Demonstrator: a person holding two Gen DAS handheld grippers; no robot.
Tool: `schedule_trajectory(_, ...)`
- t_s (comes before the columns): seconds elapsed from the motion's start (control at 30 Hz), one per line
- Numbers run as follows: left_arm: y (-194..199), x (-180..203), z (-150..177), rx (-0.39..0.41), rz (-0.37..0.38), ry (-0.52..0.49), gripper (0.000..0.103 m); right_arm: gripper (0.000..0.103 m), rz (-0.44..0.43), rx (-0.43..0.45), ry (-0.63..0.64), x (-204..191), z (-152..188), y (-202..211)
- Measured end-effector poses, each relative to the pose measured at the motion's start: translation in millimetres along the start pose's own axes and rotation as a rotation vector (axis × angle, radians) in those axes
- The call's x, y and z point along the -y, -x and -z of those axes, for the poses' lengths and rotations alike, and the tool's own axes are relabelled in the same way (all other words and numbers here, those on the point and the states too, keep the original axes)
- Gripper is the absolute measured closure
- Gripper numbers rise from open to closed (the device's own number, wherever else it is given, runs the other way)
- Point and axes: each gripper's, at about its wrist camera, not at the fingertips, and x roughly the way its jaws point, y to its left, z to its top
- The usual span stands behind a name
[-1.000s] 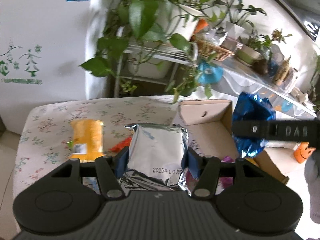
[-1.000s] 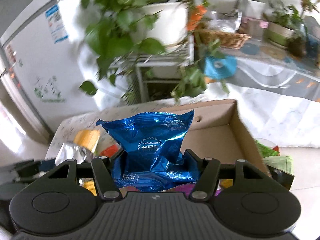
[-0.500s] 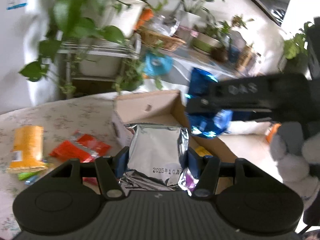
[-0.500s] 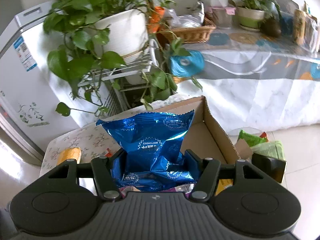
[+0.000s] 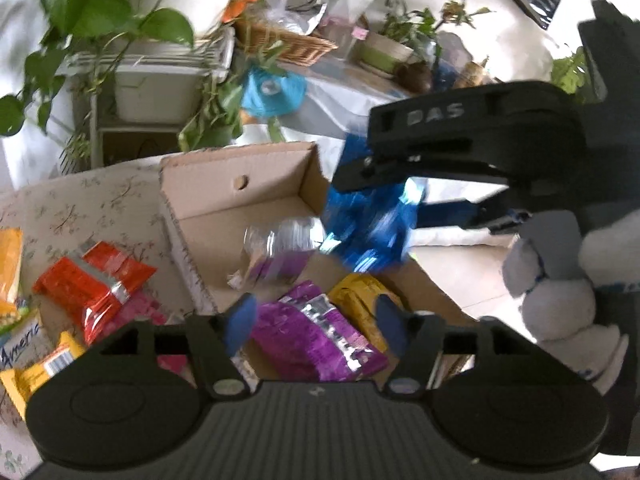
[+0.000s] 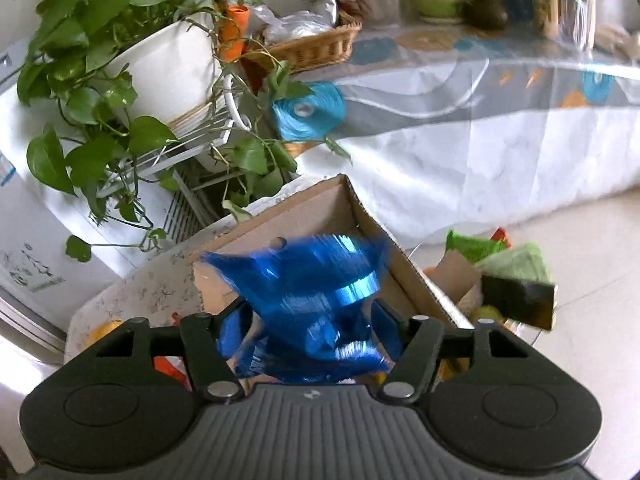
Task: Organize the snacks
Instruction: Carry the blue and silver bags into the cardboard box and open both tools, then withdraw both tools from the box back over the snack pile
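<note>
Overhead, blurred crinkly blue snack bag (image 6: pixel 316 300).

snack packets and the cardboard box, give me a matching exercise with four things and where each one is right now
Things:
1. crinkly blue foil packet
2. blurred silver foil packet
3. shiny purple foil packet
4. red plastic packet with a silver band

Places:
A. on the flowered tablecloth, outside the brown cardboard box
B. lying in the box, just ahead of the left gripper
C. between the fingers of the right gripper
D. blurred, over the box floor farther in

Pairs: 1-C, 2-D, 3-B, 4-A
</note>
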Motion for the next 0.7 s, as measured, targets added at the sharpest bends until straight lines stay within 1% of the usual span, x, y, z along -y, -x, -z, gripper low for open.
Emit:
schedule_trajectory(0.03,2,-2,-1,0.004,-0.012,0.001,0.028,0.017,-0.011,-0.003,-0.015,2,1,0)
schedule_trajectory(0.13,7,-8,0,0.005,-0.036,0.006,0.025,0.017,-0.024,0.006,-0.031,2,2,3)
schedule_trajectory(0.2,11,-14,1,-0.003,-0.053,0.024,0.021,0.016,-0.034,0.005,-0.024,-1,2,3)
schedule_trajectory(0.23,13,-17,1,-0.007,-0.061,0.033,0.017,0.016,-0.041,0.003,-0.022,-2,3,3)
schedule_trajectory(0.3,17,-21,3,-0.009,-0.073,0.045,0.016,0.016,-0.053,-0.001,-0.015,-5,4,3)
schedule_trajectory(0.4,18,-30,6,-0.037,-0.077,0.081,0.014,0.014,-0.067,-0.008,0.004,-11,6,2)
schedule_trajectory(0.47,19,-34,7,-0.041,-0.096,0.088,0.011,0.013,-0.075,-0.016,0.015,-15,7,0)
schedule_trajectory(0.57,21,-38,8,-0.044,-0.118,0.083,0.011,0.012,-0.083,-0.024,0.036,-21,8,-1)
schedule_trajectory(0.7,31,-50,6,-0.041,-0.117,0.130,0.011,0.011,-0.093,-0.021,0.056,-28,9,0)
